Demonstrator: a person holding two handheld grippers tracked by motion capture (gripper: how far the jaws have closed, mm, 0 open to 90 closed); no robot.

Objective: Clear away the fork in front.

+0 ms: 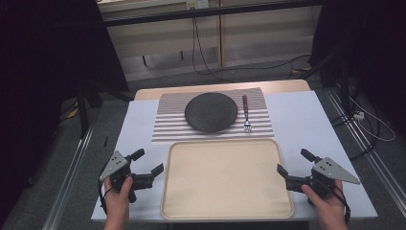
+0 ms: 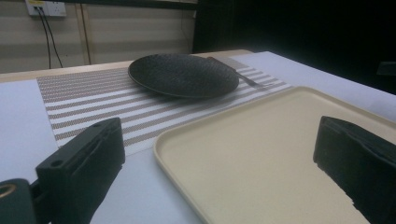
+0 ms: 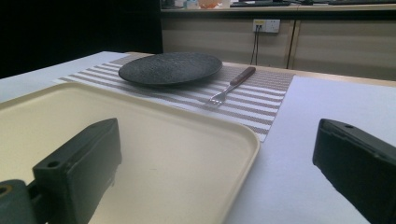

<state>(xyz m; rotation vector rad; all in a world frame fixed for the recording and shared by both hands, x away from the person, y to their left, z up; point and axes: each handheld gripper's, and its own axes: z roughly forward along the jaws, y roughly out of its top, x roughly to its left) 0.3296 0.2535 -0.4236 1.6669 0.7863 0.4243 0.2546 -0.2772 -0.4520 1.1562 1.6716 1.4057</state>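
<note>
Left gripper (image 1: 147,161) rested low on the white table (image 1: 297,120), just beside the left edge of the cream tray (image 1: 228,211), jaws spread wide with nothing between them. Right gripper (image 1: 293,162) mirrored it just beside the tray's right edge, jaws likewise wide apart and holding nothing. Held in a person's hands entering from the near side, both pointing inward and forward toward the tray. Tray bare, lying flat at the near middle of the table. Beyond it, touching or nearly touching its far rim, lay a striped placemat (image 1: 167,129) bearing a dark round plate (image 1: 211,111) at its centre and a fork (image 1: 246,114) just to the plate's right, tines toward the tray, wooden handle pointing away. Likely next work: moving plate or fork onto the tray. Possible trouble, judged from this layout: plate rim low and shallow, so jaws could slip off or skid it across the mat; fork thin and flat against the woven mat, easy to miss or flick aside; dragging either piece could bunch the mat against the tray.
</note>
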